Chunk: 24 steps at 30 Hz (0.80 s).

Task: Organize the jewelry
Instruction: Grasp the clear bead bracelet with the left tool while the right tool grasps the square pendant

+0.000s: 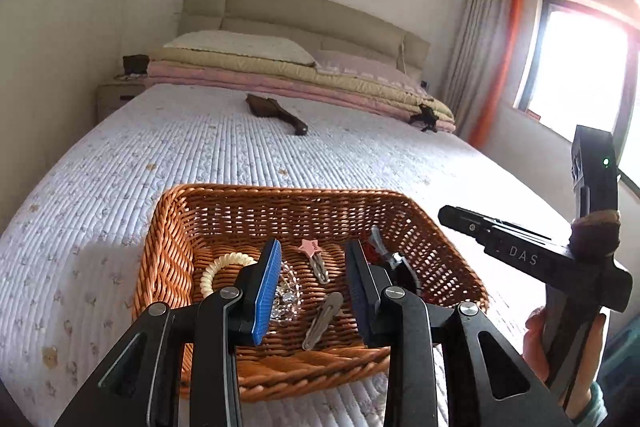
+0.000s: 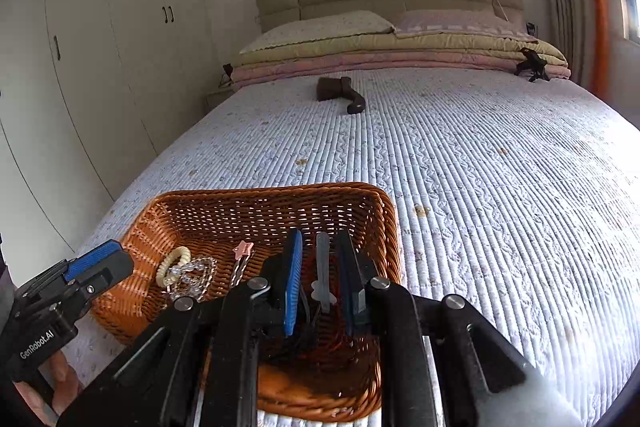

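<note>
On the quilted bed, the wicker basket is holding a coil hair tie, star clip and grey clip. Left gripper is hovering above it, jaws parted, empty. Right gripper is likewise hanging slightly open, gripping nothing.

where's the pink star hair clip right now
The pink star hair clip lies on the woven wicker basket's floor, between the cream spiral hair tie and the dark claw clip.
</note>
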Tool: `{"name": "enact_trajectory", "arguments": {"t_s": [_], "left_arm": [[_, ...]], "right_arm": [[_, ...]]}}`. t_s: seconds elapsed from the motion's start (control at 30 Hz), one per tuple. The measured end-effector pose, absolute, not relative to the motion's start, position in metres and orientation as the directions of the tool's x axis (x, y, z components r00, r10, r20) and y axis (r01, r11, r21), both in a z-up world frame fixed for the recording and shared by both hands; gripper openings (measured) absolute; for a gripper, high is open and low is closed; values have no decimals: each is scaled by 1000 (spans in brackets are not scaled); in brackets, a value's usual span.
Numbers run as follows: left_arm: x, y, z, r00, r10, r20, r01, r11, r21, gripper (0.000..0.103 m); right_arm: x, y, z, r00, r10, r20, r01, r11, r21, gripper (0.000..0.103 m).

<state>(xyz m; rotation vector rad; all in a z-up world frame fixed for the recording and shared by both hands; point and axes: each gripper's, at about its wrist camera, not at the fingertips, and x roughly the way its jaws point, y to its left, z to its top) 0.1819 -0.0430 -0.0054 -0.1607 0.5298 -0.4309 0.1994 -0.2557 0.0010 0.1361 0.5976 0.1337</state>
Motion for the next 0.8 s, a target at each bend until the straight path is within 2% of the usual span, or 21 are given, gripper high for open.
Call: {"name": "enact_trajectory", "arguments": {"t_s": [0.1, 0.17, 0.2, 0.4, 0.47, 0.53, 0.8], "left_arm": [[154, -38, 2, 778, -461, -428, 376, 886, -271, 34], [133, -35, 2, 768, -482, -422, 398, 875, -274, 34], [122, -34, 3, 766, -489, -418, 408, 871, -272, 34], [74, -32, 2, 732, -547, -405, 457, 836, -303, 34], [65, -33, -2, 724, -555, -410, 463, 831, -308, 37], [62, -33, -9, 714, -558, -423, 456, 829, -324, 41], [75, -38, -39, 651, -587, -481, 441, 809, -389, 41]], "right_arm": [[165, -253, 7, 823, 193, -535, -117, 978, 173, 21], [140, -250, 8, 826, 176, -536, -108, 982, 156, 33], [128, -250, 6, 826, 178, -535, -107, 981, 161, 34], [68, -238, -11, 803, 202, -561, -118, 976, 182, 34], [57, -229, -23, 785, 204, -585, -126, 977, 171, 34], [50, -221, -37, 763, 209, -611, -131, 977, 170, 34], [39, -211, -75, 688, 186, -702, -133, 983, 130, 34]]}}
